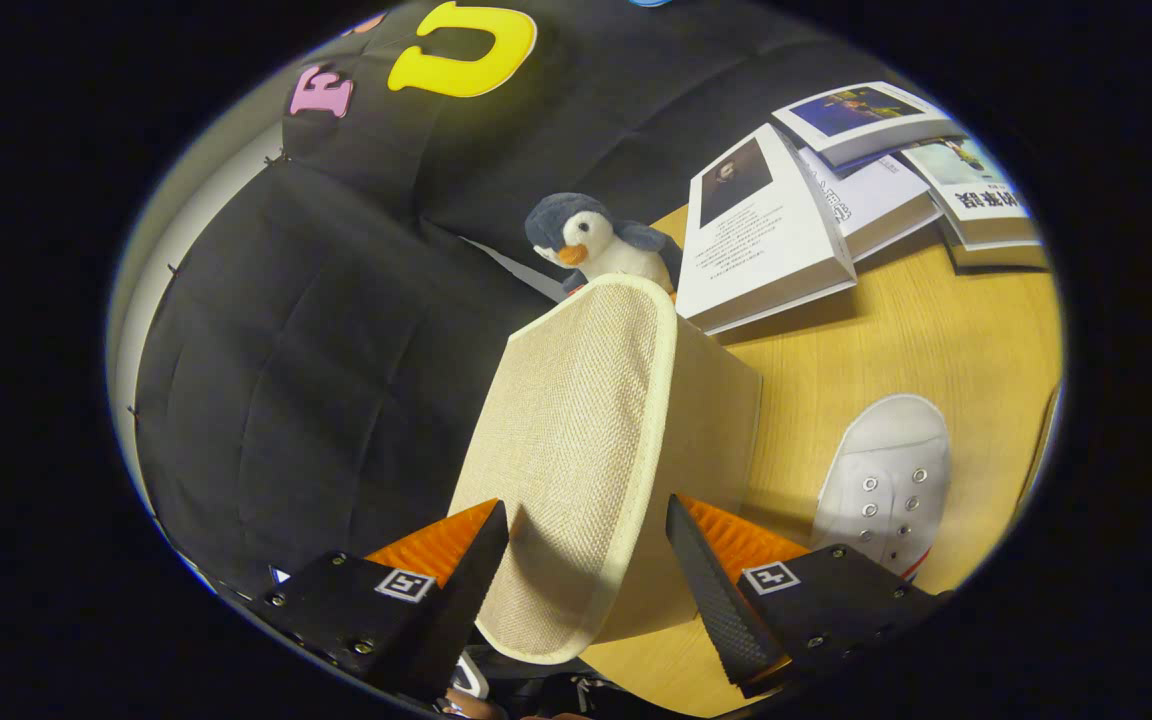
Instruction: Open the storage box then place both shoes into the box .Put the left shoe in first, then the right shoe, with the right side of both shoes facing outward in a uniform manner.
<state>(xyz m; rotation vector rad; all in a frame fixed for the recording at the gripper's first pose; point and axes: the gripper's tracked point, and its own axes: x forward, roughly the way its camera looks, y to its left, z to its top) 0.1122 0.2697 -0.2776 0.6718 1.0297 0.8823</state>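
Storage box point(636, 440): a beige woven-fabric box with pale piping stood on the wooden worktop point(896, 340); its lid point(576, 450) was raised and tilted, the near rounded edge lying between the spread fingers point(476, 570) of the gripper point(586, 560), neither finger visibly pressing on it. White canvas shoe point(886, 480): metal eyelets, rounded toe cap pointing away, resting on the worktop near the box, just beyond one finger.

storage box point(576, 440) beige woven | shoe point(886, 480) white | penguin point(591, 240) grey-white | table point(936, 330) light wood
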